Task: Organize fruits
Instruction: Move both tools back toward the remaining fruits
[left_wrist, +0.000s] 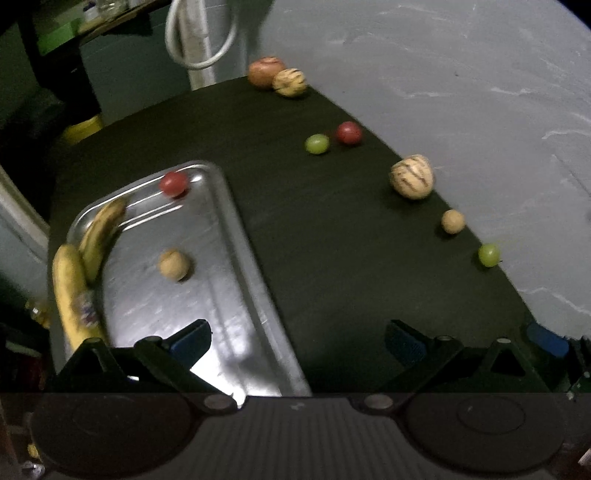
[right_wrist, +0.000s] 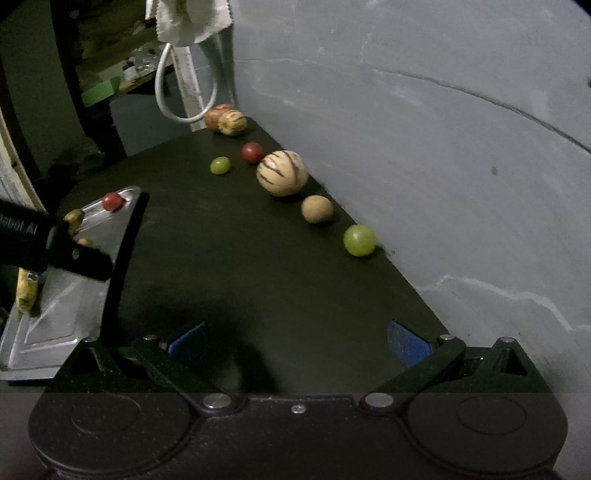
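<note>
A steel tray on the dark table holds two bananas, a small red fruit and a tan round fruit. My left gripper hovers open over the tray's near right edge, empty. Along the table's far edge lie a striped melon, a tan fruit, a green grape, another green grape, a red fruit, and a second striped melon beside an apple. My right gripper is open and empty, well short of them.
A grey wall runs right behind the row of fruit. The tray sits at the left in the right wrist view, with the left gripper's black body above it. A white hose loop and a cloth hang beyond the table's far corner.
</note>
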